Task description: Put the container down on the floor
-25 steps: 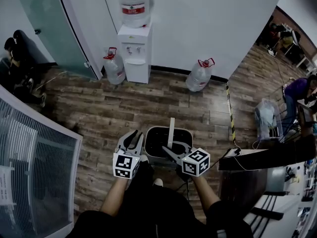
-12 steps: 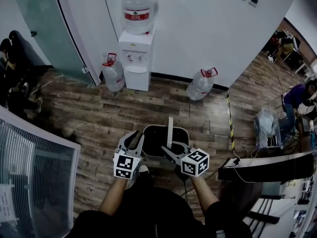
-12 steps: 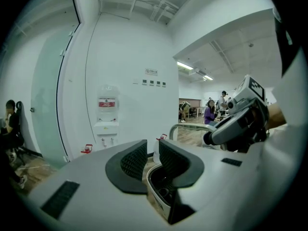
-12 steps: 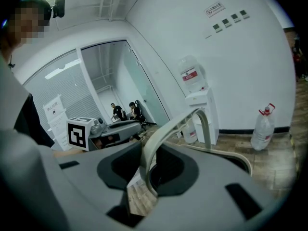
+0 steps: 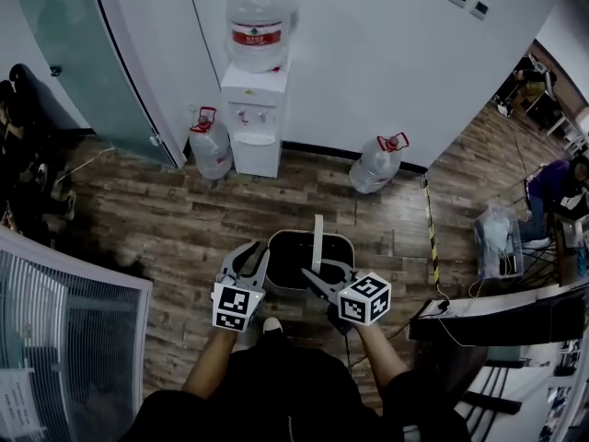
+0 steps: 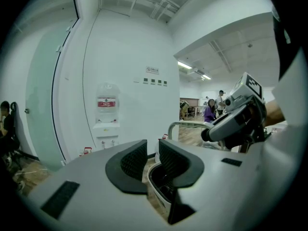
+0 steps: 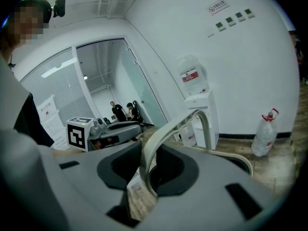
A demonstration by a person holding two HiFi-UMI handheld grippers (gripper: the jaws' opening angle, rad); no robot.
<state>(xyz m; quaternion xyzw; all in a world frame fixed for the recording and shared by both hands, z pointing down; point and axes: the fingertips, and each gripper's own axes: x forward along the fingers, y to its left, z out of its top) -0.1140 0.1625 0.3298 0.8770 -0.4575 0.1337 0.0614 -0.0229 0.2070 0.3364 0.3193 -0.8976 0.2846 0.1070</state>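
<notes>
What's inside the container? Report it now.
Only a dark hollow shows inside the container, no contents. Its raised handle, clamped in the right claw, covers a strip, and the bottom is too dark to tell.

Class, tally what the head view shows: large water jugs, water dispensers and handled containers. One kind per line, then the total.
water jugs: 3
water dispenser: 1
container: 1
Total: 5
</notes>
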